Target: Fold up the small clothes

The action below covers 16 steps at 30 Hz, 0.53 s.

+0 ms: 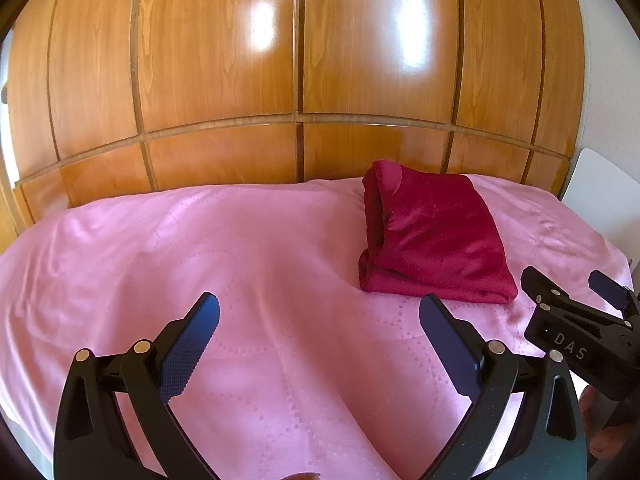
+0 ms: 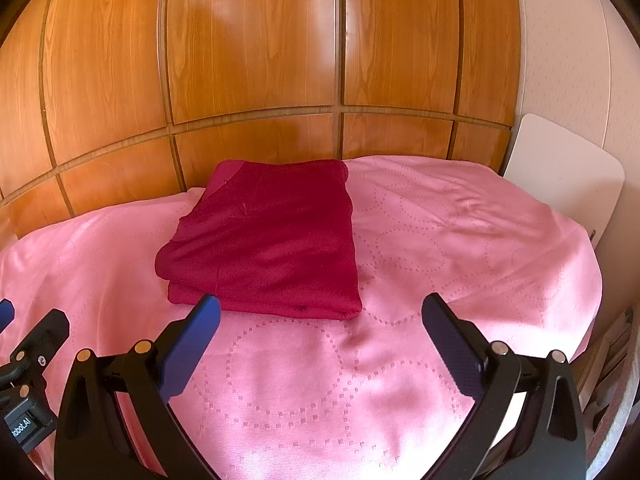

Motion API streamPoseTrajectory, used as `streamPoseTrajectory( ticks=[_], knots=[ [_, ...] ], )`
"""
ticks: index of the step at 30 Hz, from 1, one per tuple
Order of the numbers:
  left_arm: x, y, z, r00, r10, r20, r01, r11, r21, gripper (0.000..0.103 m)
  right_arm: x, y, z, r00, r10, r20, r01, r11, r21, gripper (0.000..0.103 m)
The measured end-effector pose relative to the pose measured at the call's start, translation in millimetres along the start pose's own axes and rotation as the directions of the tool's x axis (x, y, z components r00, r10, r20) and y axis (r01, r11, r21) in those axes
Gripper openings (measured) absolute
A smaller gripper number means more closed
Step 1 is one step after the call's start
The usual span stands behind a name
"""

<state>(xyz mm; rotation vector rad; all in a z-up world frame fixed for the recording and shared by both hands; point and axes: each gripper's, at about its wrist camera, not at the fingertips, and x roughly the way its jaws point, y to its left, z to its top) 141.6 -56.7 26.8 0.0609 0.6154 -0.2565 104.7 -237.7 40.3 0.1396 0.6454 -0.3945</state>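
Note:
A dark red garment (image 1: 432,236) (image 2: 272,240) lies folded into a compact rectangle on the pink bedspread (image 1: 240,264) (image 2: 440,240), toward the far side. My left gripper (image 1: 320,344) is open above bare bedspread, short of the garment and to its left, holding nothing. My right gripper (image 2: 320,344) is also open and empty, just in front of the garment's near edge. In the left wrist view the right gripper (image 1: 576,292) shows at the right edge. Part of the left gripper's fingers (image 2: 44,332) shows at the left edge of the right wrist view.
A glossy wooden wardrobe (image 1: 300,60) (image 2: 256,60) rises right behind the bed. A white board (image 1: 596,188) (image 2: 568,176) leans by the bed's far right corner against a pale wall (image 2: 560,40). A person's fingers (image 1: 600,420) hold the right gripper.

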Motion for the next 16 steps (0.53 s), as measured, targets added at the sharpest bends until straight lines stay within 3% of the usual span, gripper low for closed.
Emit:
streamPoseTrajectory(
  ticks=[16],
  knots=[
    [7.0,3.5,-4.6,1.000,0.010,-0.017,-0.011,0.999,-0.032,0.099,3.5,2.6,-4.6,1.000,0.004,-0.007,-0.004,1.000,-0.002,0.101]
  ],
)
